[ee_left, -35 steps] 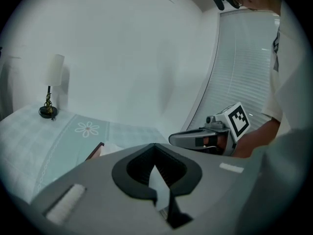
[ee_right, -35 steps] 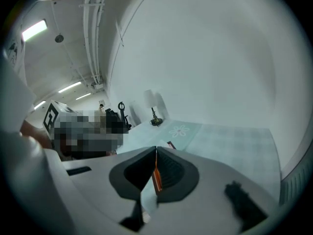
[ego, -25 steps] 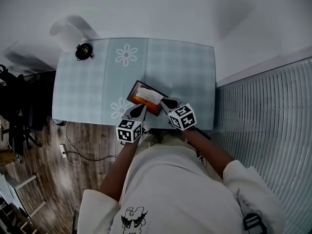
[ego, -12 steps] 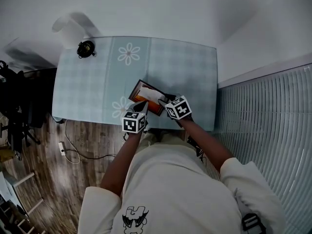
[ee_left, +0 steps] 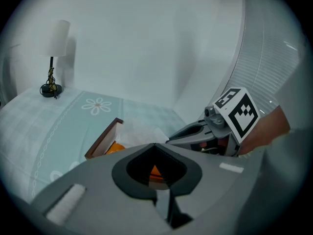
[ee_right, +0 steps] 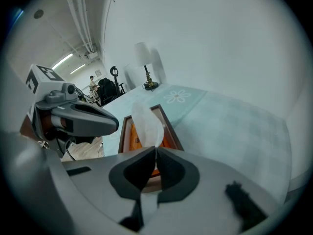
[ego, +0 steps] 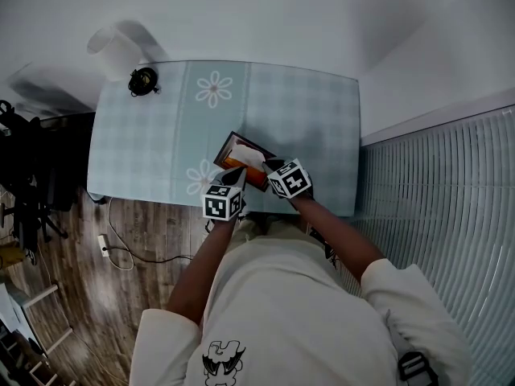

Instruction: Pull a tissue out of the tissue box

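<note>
A dark wooden tissue box with an orange inside lies near the table's front edge, and a white tissue sticks up out of it. In the right gripper view the tissue rises from the box and runs down between the jaws of my right gripper. Those jaws are closing, and their tips meet on the tissue. My left gripper is shut with nothing in it, its tips low at the box's near end. Whether it touches the box I cannot tell.
The table has a pale blue checked cloth with daisy prints. A small lamp stands at its far left corner. White blinds run along the right. A wooden floor with cables lies to the left.
Both grippers have come down and in toward the box. My right gripper has moved left onto the tissue's upper end.
</note>
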Action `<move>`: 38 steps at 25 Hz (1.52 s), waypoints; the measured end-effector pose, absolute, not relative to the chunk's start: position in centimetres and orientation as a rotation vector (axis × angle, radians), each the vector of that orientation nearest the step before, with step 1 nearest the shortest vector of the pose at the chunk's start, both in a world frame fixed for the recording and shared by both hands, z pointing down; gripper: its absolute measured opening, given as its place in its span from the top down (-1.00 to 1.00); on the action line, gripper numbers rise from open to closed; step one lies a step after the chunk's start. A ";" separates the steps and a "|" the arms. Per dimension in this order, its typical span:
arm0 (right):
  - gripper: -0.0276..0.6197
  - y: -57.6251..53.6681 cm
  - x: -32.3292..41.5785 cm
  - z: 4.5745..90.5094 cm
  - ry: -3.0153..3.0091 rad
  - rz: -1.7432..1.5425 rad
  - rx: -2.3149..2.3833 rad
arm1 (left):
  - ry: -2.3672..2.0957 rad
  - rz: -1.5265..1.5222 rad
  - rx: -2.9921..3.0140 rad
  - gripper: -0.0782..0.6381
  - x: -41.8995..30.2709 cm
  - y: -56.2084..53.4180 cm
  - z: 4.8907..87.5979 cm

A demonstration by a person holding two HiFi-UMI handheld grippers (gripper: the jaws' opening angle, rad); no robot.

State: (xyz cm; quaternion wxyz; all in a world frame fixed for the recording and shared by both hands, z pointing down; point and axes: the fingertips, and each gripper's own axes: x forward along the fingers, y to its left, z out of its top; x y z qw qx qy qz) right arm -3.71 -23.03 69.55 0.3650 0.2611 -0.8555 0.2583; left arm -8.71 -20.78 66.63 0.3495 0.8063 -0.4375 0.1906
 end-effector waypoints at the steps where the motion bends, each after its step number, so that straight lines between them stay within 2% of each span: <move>1: 0.85 -23.0 -3.7 69.5 -2.200 0.650 0.675 | -1.131 0.491 2.088 0.76 -8.6 -20.7 66.6; 24: 0.86 -20.1 -2.5 58.0 -2.441 0.659 0.775 | -1.174 0.408 2.224 0.76 -9.3 -18.1 60.3; 38: 0.86 -16.9 -1.2 47.3 -2.623 0.629 0.849 | -1.190 0.230 2.383 0.76 -9.7 -15.7 49.6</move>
